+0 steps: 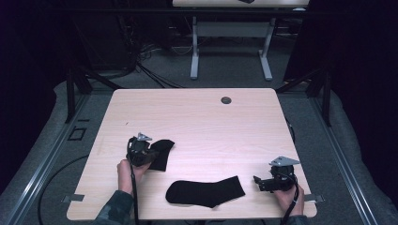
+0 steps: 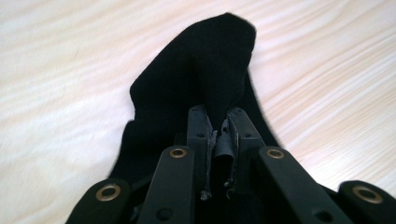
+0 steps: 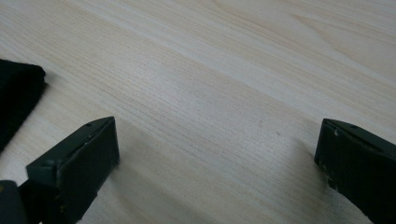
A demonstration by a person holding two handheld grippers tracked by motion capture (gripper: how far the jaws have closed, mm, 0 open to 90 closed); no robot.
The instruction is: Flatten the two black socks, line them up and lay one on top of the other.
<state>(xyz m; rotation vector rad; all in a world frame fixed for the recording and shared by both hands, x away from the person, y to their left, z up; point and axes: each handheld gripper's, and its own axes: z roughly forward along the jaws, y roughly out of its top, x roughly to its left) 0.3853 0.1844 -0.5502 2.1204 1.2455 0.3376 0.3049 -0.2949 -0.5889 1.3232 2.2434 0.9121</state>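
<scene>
A black sock (image 1: pixel 163 151) lies crumpled on the left part of the light wooden table (image 1: pixel 211 122). My left gripper (image 1: pixel 150 152) is shut on it. In the left gripper view the jaws (image 2: pixel 218 126) pinch a raised fold of this sock (image 2: pixel 201 60). A second black sock (image 1: pixel 206 191) lies flat near the front edge. To its right my right gripper (image 1: pixel 257 180) stands open and points left toward its cuff. In the right gripper view the jaws (image 3: pixel 217 140) are wide apart over bare wood, and the edge of that sock (image 3: pixel 16 93) shows at the left.
A round cable hole (image 1: pixel 226 100) sits near the table's far edge. Another table's legs (image 1: pixel 230 47) stand beyond on the grey carpet. Cables trail from both grippers over the front edge.
</scene>
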